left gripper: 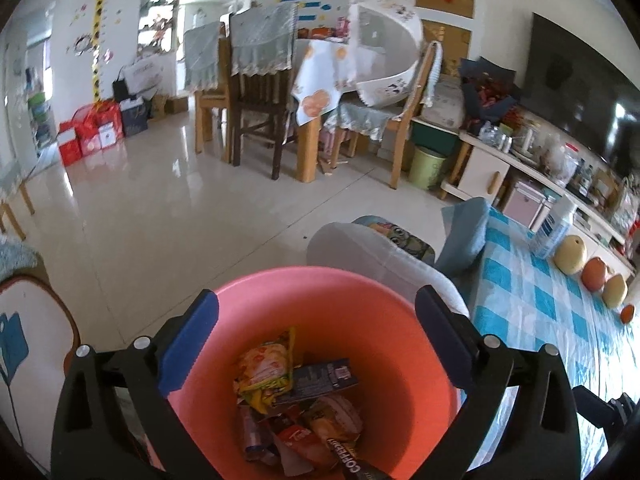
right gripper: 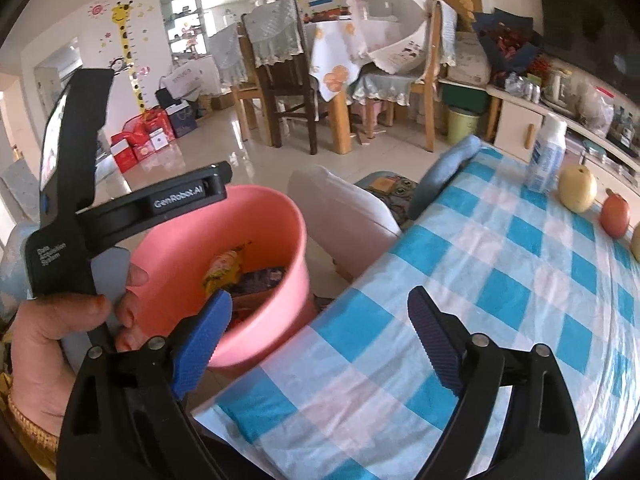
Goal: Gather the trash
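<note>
A pink bin (left gripper: 340, 304) stands on the floor beside the table and holds several wrappers: a yellow snack bag (left gripper: 266, 364), a dark blue box (left gripper: 320, 380) and a red packet (left gripper: 296, 436). My left gripper (left gripper: 316, 340) hangs directly over the bin mouth, jaws wide open and empty. In the right wrist view the pink bin (right gripper: 264, 216) sits at centre left, with a hand (right gripper: 48, 320) holding the left tool's black body (right gripper: 120, 208) beside it. My right gripper (right gripper: 320, 340) is open and empty, over the near table edge just right of the bin.
The table wears a blue-and-white check cloth (right gripper: 500, 280) with a white bottle (right gripper: 546, 156), a pear (right gripper: 577, 188) and a red fruit (right gripper: 614, 214) along its far side. A white-backed chair (right gripper: 340, 208) stands behind the bin. Dining chairs and a green bucket (right gripper: 462, 124) lie further back.
</note>
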A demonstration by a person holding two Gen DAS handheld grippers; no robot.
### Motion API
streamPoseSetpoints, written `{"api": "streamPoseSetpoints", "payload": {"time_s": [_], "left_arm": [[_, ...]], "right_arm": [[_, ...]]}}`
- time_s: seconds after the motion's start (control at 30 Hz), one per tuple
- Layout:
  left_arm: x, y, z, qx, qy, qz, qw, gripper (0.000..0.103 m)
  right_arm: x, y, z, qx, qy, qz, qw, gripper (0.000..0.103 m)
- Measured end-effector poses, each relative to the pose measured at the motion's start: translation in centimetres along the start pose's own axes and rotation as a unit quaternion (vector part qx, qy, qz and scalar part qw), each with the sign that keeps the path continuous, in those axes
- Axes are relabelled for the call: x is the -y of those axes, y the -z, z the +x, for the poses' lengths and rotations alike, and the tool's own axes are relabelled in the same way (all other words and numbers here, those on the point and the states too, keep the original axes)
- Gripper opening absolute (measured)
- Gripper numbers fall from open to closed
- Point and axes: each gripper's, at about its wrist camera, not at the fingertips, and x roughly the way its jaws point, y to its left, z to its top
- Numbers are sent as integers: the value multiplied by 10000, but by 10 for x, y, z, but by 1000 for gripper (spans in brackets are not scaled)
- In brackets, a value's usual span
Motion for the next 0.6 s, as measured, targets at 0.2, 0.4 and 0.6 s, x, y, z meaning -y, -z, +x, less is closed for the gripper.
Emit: {"api": "streamPoseSetpoints", "payload": {"time_s": [0.2, 0.4, 0.6], "left_arm": [[23, 3, -5, 112, 186, 256, 9994, 99], [46, 6, -12, 242, 381, 435, 9980, 99], [72, 11, -18, 351, 474, 671, 9960, 99]], "right_arm": [[20, 8, -8, -34, 137, 200, 9997, 90], [35, 15, -17, -29, 347, 186, 9992, 93], [53, 23, -29, -16, 527, 289, 9982, 93]]}}
